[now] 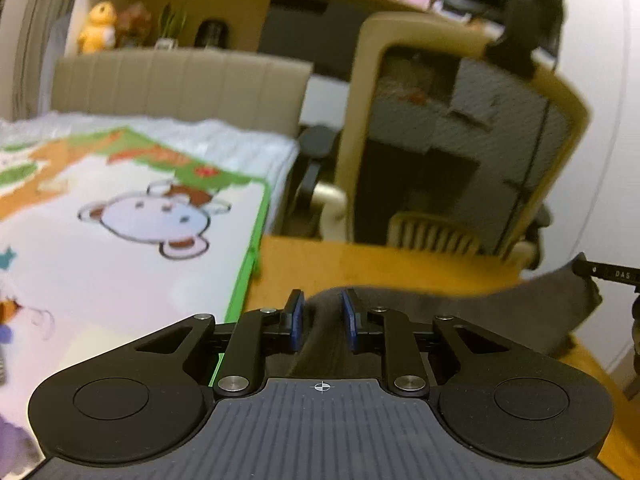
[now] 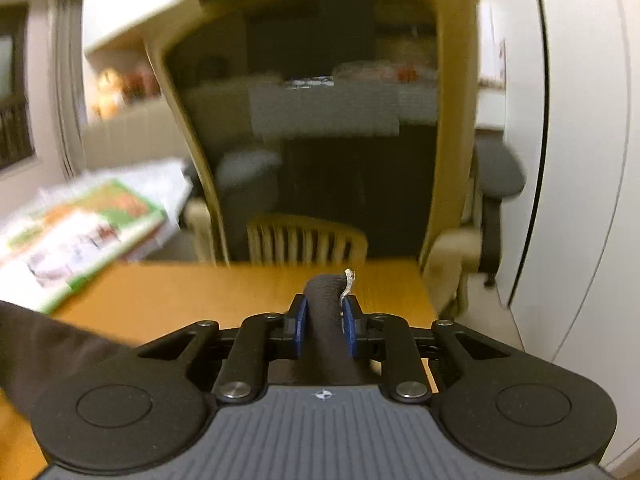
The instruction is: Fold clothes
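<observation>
So far your left gripper [image 1: 320,314] and right gripper [image 2: 323,320] each clench the dark grey garment [image 1: 520,304] above the wooden counter [image 2: 200,292]; folding remains.

dark grey garment [image 1: 532,304] stretched above the wooden table, bunched at both ends

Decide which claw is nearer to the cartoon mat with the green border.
Left. The left claw sits just beside the mat's green edge; the right claw is farther off, with bare wooden table between.
</observation>
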A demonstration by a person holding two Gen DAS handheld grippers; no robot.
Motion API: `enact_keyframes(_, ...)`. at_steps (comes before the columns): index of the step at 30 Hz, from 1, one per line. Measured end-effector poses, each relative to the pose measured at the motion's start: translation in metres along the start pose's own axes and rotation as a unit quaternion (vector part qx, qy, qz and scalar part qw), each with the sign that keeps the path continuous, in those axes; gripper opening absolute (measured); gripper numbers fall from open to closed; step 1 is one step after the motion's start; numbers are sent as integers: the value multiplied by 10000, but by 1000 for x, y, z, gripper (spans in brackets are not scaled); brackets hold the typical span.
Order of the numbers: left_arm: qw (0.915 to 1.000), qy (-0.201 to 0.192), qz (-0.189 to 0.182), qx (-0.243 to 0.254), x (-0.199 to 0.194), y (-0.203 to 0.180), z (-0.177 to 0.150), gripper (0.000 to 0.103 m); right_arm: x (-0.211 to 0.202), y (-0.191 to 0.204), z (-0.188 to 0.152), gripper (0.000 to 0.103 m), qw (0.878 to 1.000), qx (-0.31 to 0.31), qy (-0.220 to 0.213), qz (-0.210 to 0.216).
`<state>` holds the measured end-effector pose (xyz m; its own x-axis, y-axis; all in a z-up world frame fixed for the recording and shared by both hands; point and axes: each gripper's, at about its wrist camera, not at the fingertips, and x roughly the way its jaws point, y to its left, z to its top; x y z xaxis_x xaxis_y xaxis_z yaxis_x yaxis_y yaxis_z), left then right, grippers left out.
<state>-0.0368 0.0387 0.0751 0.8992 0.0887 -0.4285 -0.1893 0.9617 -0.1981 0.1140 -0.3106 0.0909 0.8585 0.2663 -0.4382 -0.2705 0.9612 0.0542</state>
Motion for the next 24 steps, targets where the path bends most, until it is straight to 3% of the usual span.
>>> enact_keyframes(3, 10000, 40, -63, -8, -34, 0, -22, 23, -39, -8, -11, 18, 9998, 171, -26, 45)
enact_keyframes(6, 9995, 305, 39, -115, -61, 7, -57, 23, -81, -17, -47, 18, 9990, 427, 95, 66)
enact_keyframes(11, 9970, 729, -73, -265, -96, 15, -92, 34, -125, -29, -92, 20, 9979, 500, 366, -194)
enact_keyframes(13, 9975, 677, -102, -199, -110, 16, -91, 46, -140, -36, -95, 40, 9973, 607, 251, -331)
enact_keyframes(14, 9980, 590, -109, -186, -118, 16, -89, 52, -147, -40, -96, 61, 9968, 665, 191, -398)
enact_keyframes(15, 9987, 457, -127, -205, -124, 15, -83, 66, -151, -42, -95, 74, 9967, 688, 100, -415)
enact_keyframes(16, 9990, 332, -176, -242, -128, 14, -78, 78, -154, -41, -93, 79, 9970, 683, 22, -373)
enact_keyframes(18, 9985, 258, -350, -322, -123, 7, -71, 92, -155, -35, -88, 102, 9975, 674, -76, -210)
enact_keyframes(21, 9964, 337, -647, -431, -105, -8, -64, 95, -140, -13, -95, 103, 9962, 739, 208, 401)
enact_keyframes(24, 9917, 960, -753, -395, -60, -27, -72, 96, -115, 21, -109, 103, 9920, 597, 610, 933)
